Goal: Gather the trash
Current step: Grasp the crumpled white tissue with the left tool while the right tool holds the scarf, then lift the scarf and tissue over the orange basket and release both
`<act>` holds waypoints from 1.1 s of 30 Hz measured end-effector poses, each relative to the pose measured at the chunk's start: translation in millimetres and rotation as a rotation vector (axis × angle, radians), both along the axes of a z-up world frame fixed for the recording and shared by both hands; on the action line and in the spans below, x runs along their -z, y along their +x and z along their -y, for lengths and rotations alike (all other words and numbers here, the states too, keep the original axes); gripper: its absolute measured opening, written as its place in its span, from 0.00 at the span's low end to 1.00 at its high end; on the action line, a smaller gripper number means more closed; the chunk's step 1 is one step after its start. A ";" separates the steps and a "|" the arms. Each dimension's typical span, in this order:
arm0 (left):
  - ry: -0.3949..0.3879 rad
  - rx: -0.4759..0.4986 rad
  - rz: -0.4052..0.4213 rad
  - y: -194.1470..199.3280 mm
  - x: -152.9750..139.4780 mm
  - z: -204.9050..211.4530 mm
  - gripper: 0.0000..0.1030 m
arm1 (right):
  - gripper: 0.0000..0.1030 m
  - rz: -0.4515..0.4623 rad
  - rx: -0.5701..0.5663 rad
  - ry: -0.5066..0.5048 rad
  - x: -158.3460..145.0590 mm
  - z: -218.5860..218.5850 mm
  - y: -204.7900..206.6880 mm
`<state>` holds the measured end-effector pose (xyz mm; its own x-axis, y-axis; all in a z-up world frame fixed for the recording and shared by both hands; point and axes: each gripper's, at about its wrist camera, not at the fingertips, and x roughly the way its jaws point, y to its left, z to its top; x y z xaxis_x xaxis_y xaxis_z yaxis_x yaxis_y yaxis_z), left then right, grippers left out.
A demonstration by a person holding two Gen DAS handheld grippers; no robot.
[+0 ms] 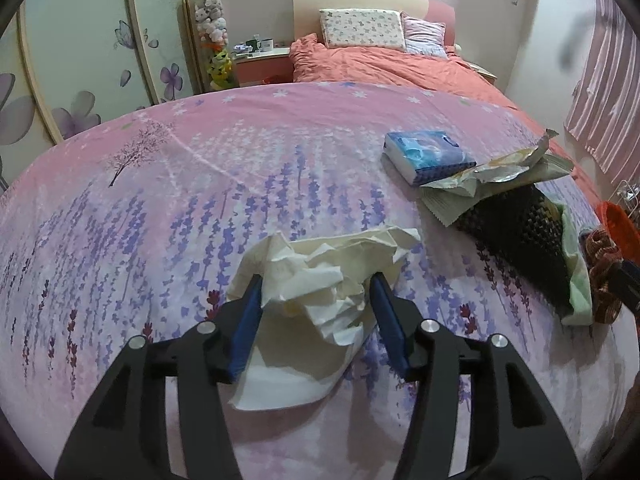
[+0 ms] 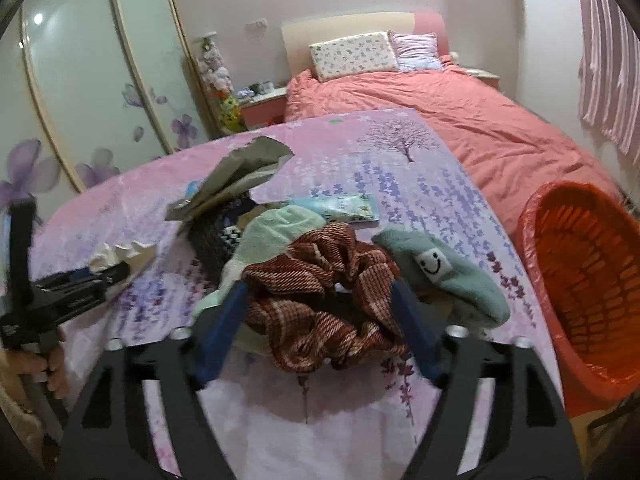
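As the left gripper (image 1: pixel 316 292) is straddling a crumpled white paper tissue (image 1: pixel 320 276) on the lavender-print bedsheet (image 1: pixel 160 208), its pads are not yet pinching. The right gripper (image 2: pixel 318 294) is gaping wide around a rust-red woven scrunchie (image 2: pixel 320 300); next, seemingly, squeezing the tissue and carrying it to the orange basket (image 2: pixel 580 280) beyond the scrunchie.

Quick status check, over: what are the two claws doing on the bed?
Left gripper straddling crumpled tissue, not squeezing. Right gripper open around scrunchie. Orange bin at right, path clear.
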<state>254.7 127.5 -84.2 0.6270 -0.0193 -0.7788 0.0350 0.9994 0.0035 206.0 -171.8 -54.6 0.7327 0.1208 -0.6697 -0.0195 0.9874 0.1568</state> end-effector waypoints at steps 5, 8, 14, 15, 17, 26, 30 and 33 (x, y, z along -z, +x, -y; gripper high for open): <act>-0.011 -0.006 0.002 2.4 2.0 -1.1 0.54 | 0.69 -0.057 0.008 -0.013 12.9 2.9 7.3; -0.017 -0.002 0.003 3.5 1.7 -1.4 0.54 | 0.52 -0.048 -0.024 0.027 9.2 5.0 4.1; -0.031 -0.004 0.006 8.4 3.0 -1.4 0.58 | 0.36 -0.035 -0.056 0.008 8.8 -2.0 -0.5; -0.034 0.000 0.007 9.1 3.7 -0.6 0.54 | 0.28 -0.029 -0.065 0.010 6.0 -3.3 -2.6; -0.043 0.006 0.013 9.8 2.7 0.0 0.44 | 0.21 -0.008 -0.076 0.008 -1.0 -5.7 -7.2; -0.065 0.021 0.073 -1.4 -13.2 2.0 0.42 | 0.17 0.076 -0.073 0.044 -31.1 0.0 -20.9; -0.064 0.021 0.112 -10.7 -31.4 6.5 0.42 | 0.17 0.121 -0.053 0.046 -45.0 6.1 -29.0; -0.064 0.023 0.140 -19.1 -45.6 12.5 0.42 | 0.17 0.154 -0.035 0.036 -54.5 12.2 -35.5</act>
